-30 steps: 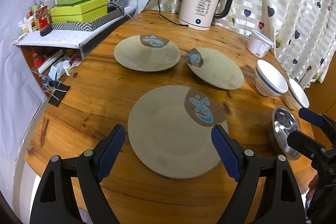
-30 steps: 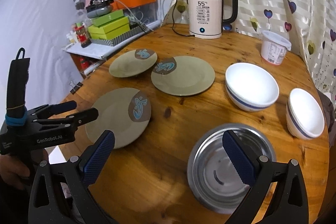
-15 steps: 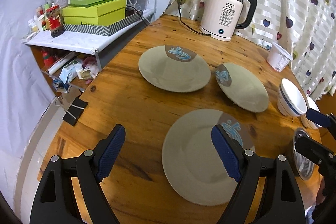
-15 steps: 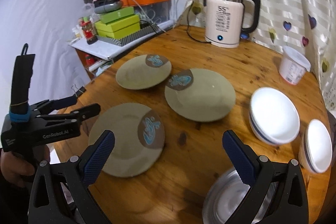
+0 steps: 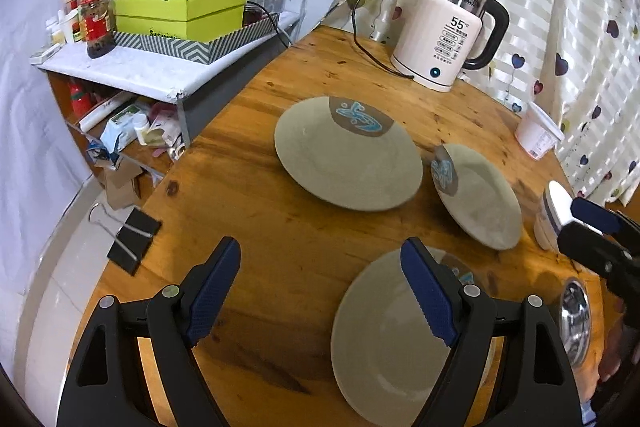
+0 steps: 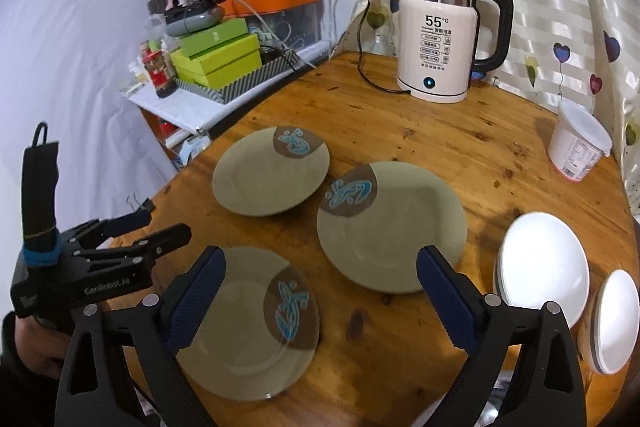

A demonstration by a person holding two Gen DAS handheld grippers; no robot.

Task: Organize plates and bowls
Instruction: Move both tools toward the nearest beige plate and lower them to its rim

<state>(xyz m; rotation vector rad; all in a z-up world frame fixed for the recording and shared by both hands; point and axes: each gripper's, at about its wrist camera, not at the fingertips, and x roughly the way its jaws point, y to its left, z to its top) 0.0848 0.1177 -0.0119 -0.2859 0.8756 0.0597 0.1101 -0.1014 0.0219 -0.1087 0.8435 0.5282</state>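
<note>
Three olive plates with a brown-and-blue fish patch lie on the round wooden table: a near one [image 5: 384,339] [image 6: 248,323], a far left one [image 5: 344,155] [image 6: 268,179] and a right one [image 5: 476,195] [image 6: 392,227]. Two white bowls with a blue stripe [image 6: 540,267] [image 6: 616,319] sit at the right, and a steel bowl [image 5: 574,323] near the front right edge. My left gripper [image 5: 320,291] is open and empty above bare wood left of the near plate. My right gripper [image 6: 320,299] is open and empty above the near plate's right side.
A white electric kettle [image 6: 440,51] with its cord stands at the back. A white tub [image 6: 576,143] stands at the back right by the curtain. A cluttered side shelf with green boxes [image 5: 180,11] is left of the table. A binder clip [image 5: 132,239] hangs at the left edge.
Both grippers have swung left: the plates drifted right in the left view, and in the right view the steel bowl left the frame while the near plate came under the jaws.
</note>
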